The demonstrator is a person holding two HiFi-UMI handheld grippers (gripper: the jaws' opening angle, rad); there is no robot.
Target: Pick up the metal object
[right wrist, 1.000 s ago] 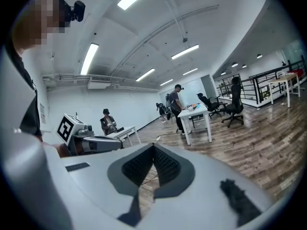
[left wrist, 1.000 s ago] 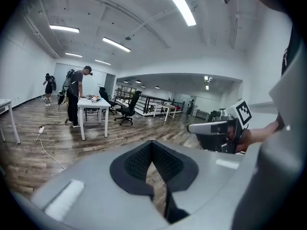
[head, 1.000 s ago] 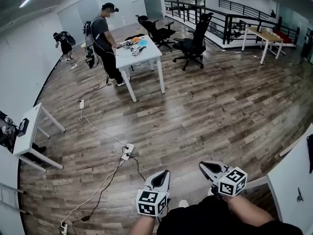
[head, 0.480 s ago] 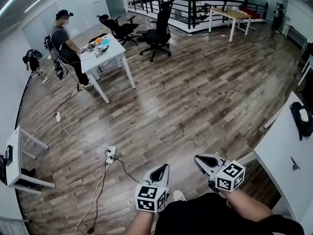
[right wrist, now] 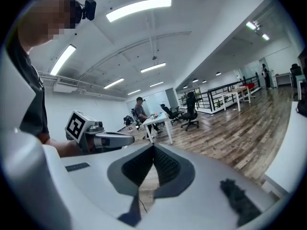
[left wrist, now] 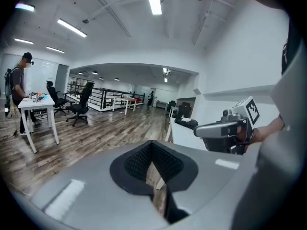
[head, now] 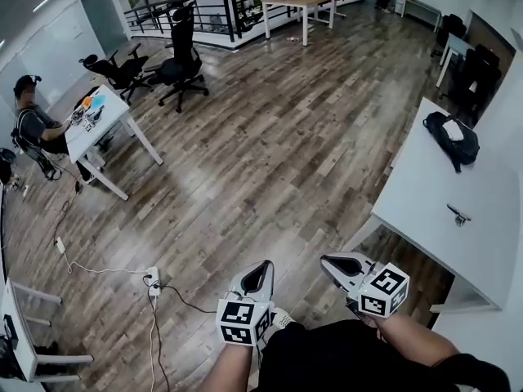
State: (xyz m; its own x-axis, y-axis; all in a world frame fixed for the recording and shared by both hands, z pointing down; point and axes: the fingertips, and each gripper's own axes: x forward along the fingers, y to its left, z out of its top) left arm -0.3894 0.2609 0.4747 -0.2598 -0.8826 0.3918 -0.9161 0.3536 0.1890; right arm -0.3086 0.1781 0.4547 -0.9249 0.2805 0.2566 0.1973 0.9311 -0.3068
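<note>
One metal object (head: 458,215), well apart from right tongs (head: 325,260)

We are wearing a black top (head: 343,362) just behind the tongs, and a white shoe (head: 280,317) is showing beside the left gripper (head: 261,266). Both it and the right gripper (head: 327,260) are showing pale grey shells with dark ribbed pads (left wrist: 139,161), each carrying a white cube (head: 239,322) of black square markers.

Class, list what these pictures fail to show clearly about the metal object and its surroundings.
Metal object: head view, too small to identify.
White table: head view, far side cut off by the right edge.
Clutter on the far desk: head view, too small to name.
</note>
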